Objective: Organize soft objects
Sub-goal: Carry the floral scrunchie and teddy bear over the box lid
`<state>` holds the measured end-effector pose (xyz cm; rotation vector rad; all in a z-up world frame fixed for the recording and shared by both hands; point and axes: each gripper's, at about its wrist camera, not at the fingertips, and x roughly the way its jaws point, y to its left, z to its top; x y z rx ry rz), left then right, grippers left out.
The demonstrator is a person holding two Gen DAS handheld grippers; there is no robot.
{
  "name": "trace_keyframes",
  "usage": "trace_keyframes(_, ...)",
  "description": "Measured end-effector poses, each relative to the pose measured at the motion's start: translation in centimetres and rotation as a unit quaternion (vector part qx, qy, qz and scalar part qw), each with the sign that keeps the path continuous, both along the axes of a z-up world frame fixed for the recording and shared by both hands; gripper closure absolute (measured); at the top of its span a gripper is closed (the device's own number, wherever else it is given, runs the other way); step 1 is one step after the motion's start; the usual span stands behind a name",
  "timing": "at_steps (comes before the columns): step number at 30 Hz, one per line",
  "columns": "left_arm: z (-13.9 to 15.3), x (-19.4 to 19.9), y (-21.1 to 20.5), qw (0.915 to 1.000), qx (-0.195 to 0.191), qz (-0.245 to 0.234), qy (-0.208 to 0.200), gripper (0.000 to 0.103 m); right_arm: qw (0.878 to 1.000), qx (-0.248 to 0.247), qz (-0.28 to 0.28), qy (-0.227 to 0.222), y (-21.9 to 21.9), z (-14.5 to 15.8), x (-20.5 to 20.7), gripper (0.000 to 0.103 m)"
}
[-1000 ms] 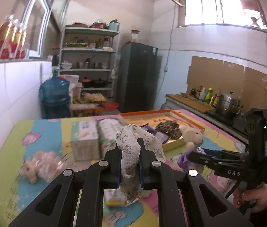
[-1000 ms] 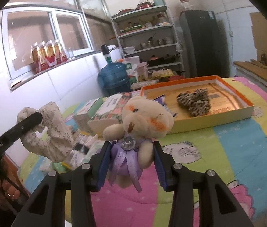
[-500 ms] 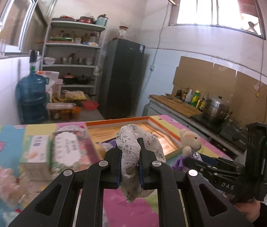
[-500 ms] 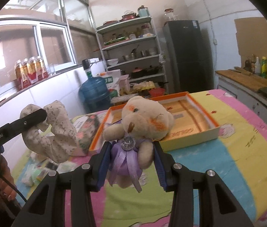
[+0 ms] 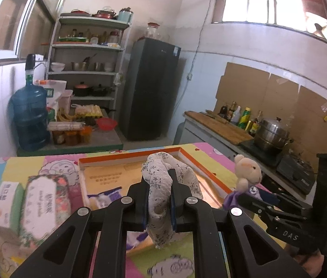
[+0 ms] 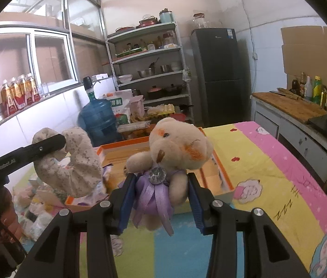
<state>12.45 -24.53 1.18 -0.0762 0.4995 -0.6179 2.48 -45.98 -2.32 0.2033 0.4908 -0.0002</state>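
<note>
My left gripper [image 5: 159,185] is shut on a floral cloth scrunchie [image 5: 163,178] and holds it in the air over the near part of the orange-rimmed box [image 5: 126,156]. My right gripper [image 6: 161,190] is shut on a cream teddy bear in a purple dress [image 6: 170,153], also held up near the box's [image 6: 221,173] front. The bear [image 5: 247,171] shows at the right in the left wrist view. The scrunchie [image 6: 75,164] and left gripper finger [image 6: 40,148] show at the left in the right wrist view.
The table has a colourful cartoon cloth [image 6: 267,162]. Tissue packs [image 5: 40,199] lie left of the box, with more soft items [image 6: 33,210] at the near left. A water jug [image 5: 30,120], shelves [image 5: 87,74], a fridge [image 5: 149,88] and a counter with a pot [image 5: 272,134] stand beyond.
Both grippers have moved forward and right, toward the orange box, each carrying its item. The box now lies directly under and ahead of them. Grips are unchanged.
</note>
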Motion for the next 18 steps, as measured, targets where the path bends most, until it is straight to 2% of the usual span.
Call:
trace_keyframes(9, -1.3, 3.5, -4.5, 0.9995, 0.026, 0.001, 0.017, 0.09, 1.0, -0.005, -0.006, 0.01, -2.4, -0.3, 4.1, 0.059)
trace_keyframes(18, -4.3, 6.9, -7.0, 0.9969, 0.04, 0.003, 0.067, 0.09, 0.999, 0.009, 0.0, 0.053, -4.0, -2.5, 8.0, 0.059)
